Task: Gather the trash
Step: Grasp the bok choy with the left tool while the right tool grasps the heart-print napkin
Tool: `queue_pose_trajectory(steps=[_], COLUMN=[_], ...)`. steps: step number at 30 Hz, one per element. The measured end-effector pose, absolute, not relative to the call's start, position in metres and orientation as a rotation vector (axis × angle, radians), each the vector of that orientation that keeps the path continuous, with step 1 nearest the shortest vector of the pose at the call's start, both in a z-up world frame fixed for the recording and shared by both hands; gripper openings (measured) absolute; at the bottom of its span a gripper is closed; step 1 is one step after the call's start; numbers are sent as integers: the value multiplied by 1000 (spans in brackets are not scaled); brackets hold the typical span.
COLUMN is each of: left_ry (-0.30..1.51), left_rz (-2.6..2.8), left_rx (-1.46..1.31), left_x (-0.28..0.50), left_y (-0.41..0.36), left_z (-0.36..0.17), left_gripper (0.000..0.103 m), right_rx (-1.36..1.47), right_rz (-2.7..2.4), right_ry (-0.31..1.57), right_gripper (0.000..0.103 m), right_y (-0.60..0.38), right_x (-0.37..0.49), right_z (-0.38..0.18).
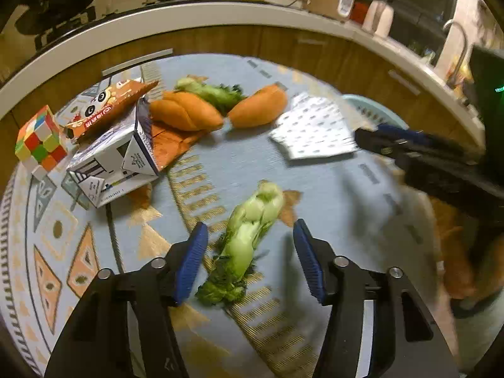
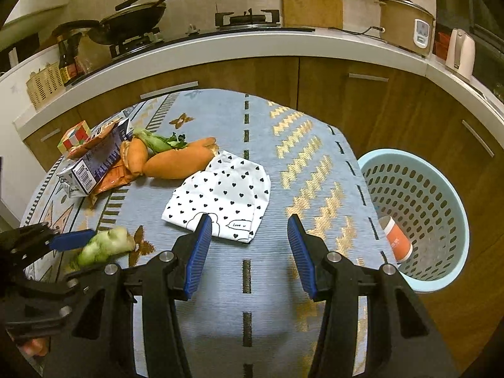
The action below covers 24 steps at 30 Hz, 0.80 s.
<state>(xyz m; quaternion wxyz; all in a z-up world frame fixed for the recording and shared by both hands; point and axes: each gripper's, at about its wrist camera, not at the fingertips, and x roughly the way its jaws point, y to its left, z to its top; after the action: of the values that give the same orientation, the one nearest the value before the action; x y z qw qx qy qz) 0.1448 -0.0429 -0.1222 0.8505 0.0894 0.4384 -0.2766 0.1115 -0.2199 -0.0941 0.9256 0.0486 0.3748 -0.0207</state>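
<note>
My left gripper is open with its blue pads on either side of a bok choy stalk lying on the blue rug; the stalk also shows in the right wrist view. My right gripper is open and empty above the rug, just in front of a white cloth with black hearts. A milk carton, an orange snack wrapper, two orange bread rolls and a second bok choy lie further back. A light blue basket at the right holds an orange cup.
A Rubik's cube sits at the rug's left edge. Wooden cabinets under a white counter curve behind the rug. A stove with a wok, a rice cooker and a kettle stand on the counter.
</note>
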Motion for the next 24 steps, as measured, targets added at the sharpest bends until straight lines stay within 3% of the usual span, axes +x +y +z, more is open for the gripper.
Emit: queue_pose_trajectory(steps=[3, 5, 7, 13, 20, 23, 24], left_ry=[901, 885, 884, 873, 859, 860, 859], left_rz=[-572, -551, -533, -538, -526, -525, -526], left_rx=[205, 222, 179, 66, 27, 10, 8], left_x=[145, 145, 150, 155, 154, 152, 153], left_y=[-46, -48, -45, -31, -24, -21, -21], left_z=[-121, -121, -121, -122, -121, -121, -121], left_gripper=[46, 22, 20, 20, 20, 20, 20], right_rx=[94, 91, 79, 10, -29, -6, 11], right_rz=[-27, -18, -11, -20, -41, -62, -65], right_ry=[779, 795, 808, 860, 901, 898, 887], right_gripper=[47, 60, 71, 84, 84, 71, 59], right_y=[-218, -215, -210, -197, -184, -188, -192], right_x=[115, 119, 121, 137, 165, 169, 169], right_z=[-96, -98, -102, -108, -114, -114, -113])
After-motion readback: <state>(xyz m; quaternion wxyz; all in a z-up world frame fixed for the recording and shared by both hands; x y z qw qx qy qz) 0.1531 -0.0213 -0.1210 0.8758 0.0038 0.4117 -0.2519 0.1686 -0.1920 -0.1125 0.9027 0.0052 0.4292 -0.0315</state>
